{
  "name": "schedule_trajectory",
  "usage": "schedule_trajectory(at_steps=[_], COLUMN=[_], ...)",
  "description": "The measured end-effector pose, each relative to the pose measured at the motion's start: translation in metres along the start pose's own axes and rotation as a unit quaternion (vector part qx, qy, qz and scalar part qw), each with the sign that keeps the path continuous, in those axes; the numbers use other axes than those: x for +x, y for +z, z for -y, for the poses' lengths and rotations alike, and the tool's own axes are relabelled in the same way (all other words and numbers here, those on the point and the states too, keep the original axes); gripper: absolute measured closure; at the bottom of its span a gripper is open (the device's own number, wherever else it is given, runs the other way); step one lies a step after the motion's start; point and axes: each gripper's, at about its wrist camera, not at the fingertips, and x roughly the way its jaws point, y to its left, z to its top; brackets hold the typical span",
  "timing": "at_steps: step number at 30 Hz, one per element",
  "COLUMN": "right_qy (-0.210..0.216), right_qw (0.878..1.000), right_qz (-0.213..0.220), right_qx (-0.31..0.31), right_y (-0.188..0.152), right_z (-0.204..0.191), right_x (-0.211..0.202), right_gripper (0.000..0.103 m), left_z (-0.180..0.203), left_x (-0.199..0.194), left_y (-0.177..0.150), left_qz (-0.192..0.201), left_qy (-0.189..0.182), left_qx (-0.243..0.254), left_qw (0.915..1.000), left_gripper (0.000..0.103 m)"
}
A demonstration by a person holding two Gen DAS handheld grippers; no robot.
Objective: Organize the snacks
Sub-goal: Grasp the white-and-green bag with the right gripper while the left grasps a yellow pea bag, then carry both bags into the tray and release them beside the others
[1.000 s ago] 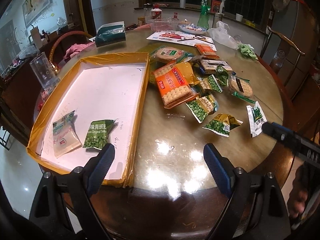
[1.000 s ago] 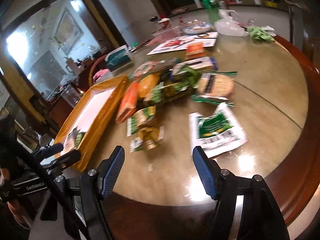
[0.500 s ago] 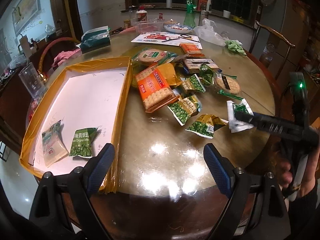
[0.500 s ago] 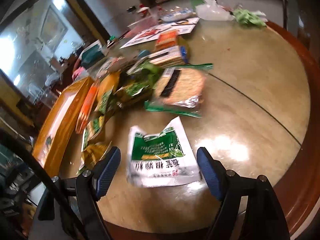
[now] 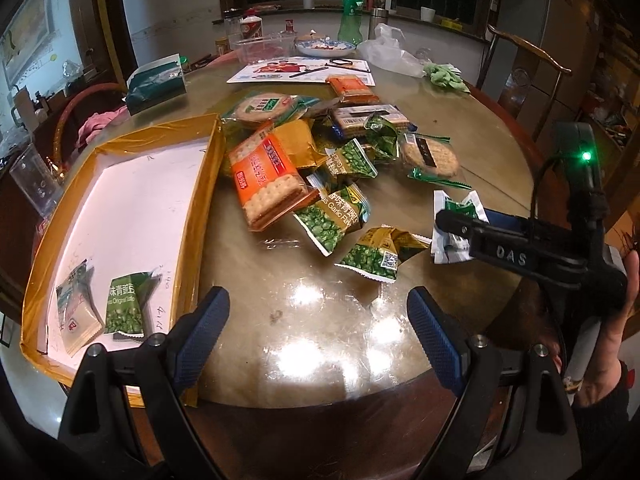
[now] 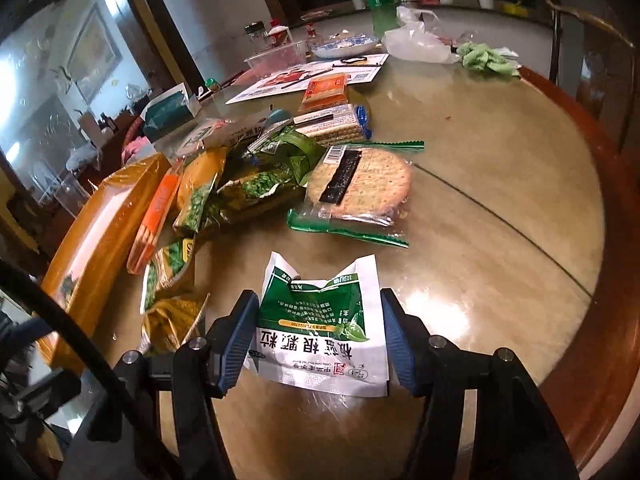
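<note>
A pile of snack packets lies mid-table: an orange cracker pack (image 5: 267,182), green pea packets (image 5: 335,220), a round cracker pack (image 6: 360,184). A yellow-rimmed tray (image 5: 120,216) at the left holds two packets (image 5: 124,306). My right gripper (image 6: 316,338) is open, its fingers either side of a white-and-green packet (image 6: 320,320) lying flat on the table; it also shows in the left wrist view (image 5: 456,224). My left gripper (image 5: 318,332) is open and empty over the table's near edge.
The back of the round table (image 6: 500,160) carries a green bottle (image 5: 350,16), a bowl (image 5: 325,46), a paper sheet (image 5: 304,68), a plastic bag (image 5: 390,52), a green cloth (image 6: 486,58) and a teal tissue box (image 5: 156,84). A chair (image 5: 524,60) stands at right.
My right gripper has moved forward over the white-and-green packet, which now sits between its open fingers. The left gripper has shifted slightly right; tray and pile are unmoved.
</note>
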Motion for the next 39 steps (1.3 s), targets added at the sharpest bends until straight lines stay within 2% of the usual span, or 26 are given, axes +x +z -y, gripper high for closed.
schedule_trajectory(at_steps=[3, 6, 9, 11, 13, 15, 17, 19, 20, 25, 30, 34, 39], right_qy=[0.0, 0.026, 0.03, 0.028, 0.031, 0.031, 0.03, 0.029, 0.029, 0.033, 0.028, 0.028, 0.02], right_qw=[1.0, 0.999, 0.998, 0.997, 0.996, 0.996, 0.996, 0.996, 0.996, 0.996, 0.997, 0.998, 0.999], right_qz=[0.005, 0.018, 0.026, 0.03, 0.032, 0.032, 0.034, 0.035, 0.036, 0.042, 0.041, 0.039, 0.041], right_qx=[0.0, 0.027, 0.055, 0.065, 0.071, 0.074, 0.073, 0.071, 0.071, 0.074, 0.06, 0.038, 0.029], right_y=[-0.008, -0.006, -0.005, -0.005, -0.006, -0.006, -0.006, -0.006, -0.007, -0.007, -0.006, -0.007, -0.007], right_z=[0.0, 0.011, 0.019, 0.022, 0.023, 0.023, 0.022, 0.021, 0.021, 0.024, 0.02, 0.013, 0.006], right_x=[-0.006, -0.008, -0.008, -0.009, -0.011, -0.011, -0.011, -0.011, -0.012, -0.013, -0.014, -0.013, -0.015], right_gripper=[0.052, 0.062, 0.066, 0.067, 0.067, 0.067, 0.067, 0.067, 0.067, 0.066, 0.066, 0.067, 0.067], left_z=[0.001, 0.008, 0.016, 0.023, 0.031, 0.043, 0.055, 0.059, 0.06, 0.046, 0.016, -0.004, -0.02], left_x=[0.001, 0.004, 0.015, 0.029, 0.038, 0.048, 0.059, 0.068, 0.068, 0.049, 0.037, 0.033, 0.009], left_y=[0.003, 0.008, 0.017, 0.025, 0.03, 0.033, 0.032, 0.027, 0.022, 0.005, -0.007, -0.011, -0.017], left_qz=[-0.002, -0.001, 0.001, -0.012, -0.019, -0.025, -0.028, -0.036, -0.039, -0.035, -0.041, -0.042, -0.017], left_qy=[-0.004, -0.022, -0.06, -0.086, -0.093, -0.097, -0.083, -0.062, -0.06, -0.088, -0.098, -0.109, -0.111], left_qx=[0.004, 0.015, 0.027, 0.028, 0.037, 0.064, 0.096, 0.111, 0.112, 0.084, 0.012, -0.043, -0.069], left_qw=[1.0, 0.9996, 0.9979, 0.9958, 0.9948, 0.9929, 0.9915, 0.9912, 0.9911, 0.992, 0.9942, 0.9922, 0.9912], left_gripper=[0.013, 0.013, 0.013, 0.014, 0.028, 0.03, 0.035, 0.054, 0.054, 0.058, 0.059, 0.059, 0.059])
